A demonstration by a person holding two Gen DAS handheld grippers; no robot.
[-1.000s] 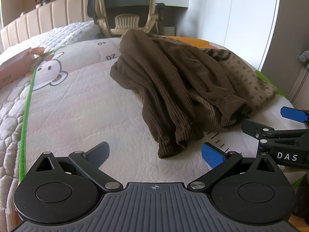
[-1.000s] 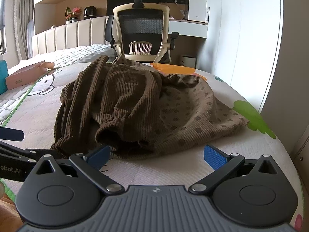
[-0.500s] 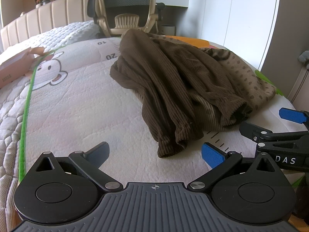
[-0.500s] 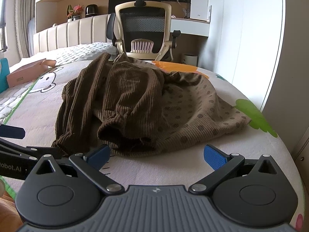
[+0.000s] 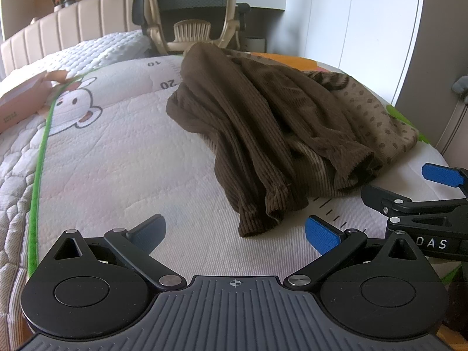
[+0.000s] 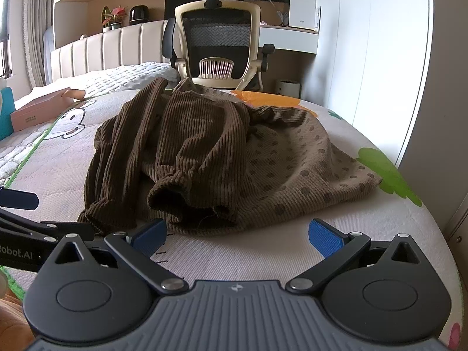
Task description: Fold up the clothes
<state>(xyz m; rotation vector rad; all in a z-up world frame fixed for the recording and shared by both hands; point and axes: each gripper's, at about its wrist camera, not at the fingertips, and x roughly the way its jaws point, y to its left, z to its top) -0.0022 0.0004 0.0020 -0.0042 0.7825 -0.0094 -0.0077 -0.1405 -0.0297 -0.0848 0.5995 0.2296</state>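
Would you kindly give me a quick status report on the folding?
Left gripper open, empty. Right gripper open, empty. Brown corduroy garment crumpled on the bed mat, unfolded, not yet touched. Nothing between grippers and cloth.

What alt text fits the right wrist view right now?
A crumpled brown corduroy garment lies heaped on a lighter dotted garment on the printed mattress. The open right gripper faces it, touching nothing. An office chair stands behind.
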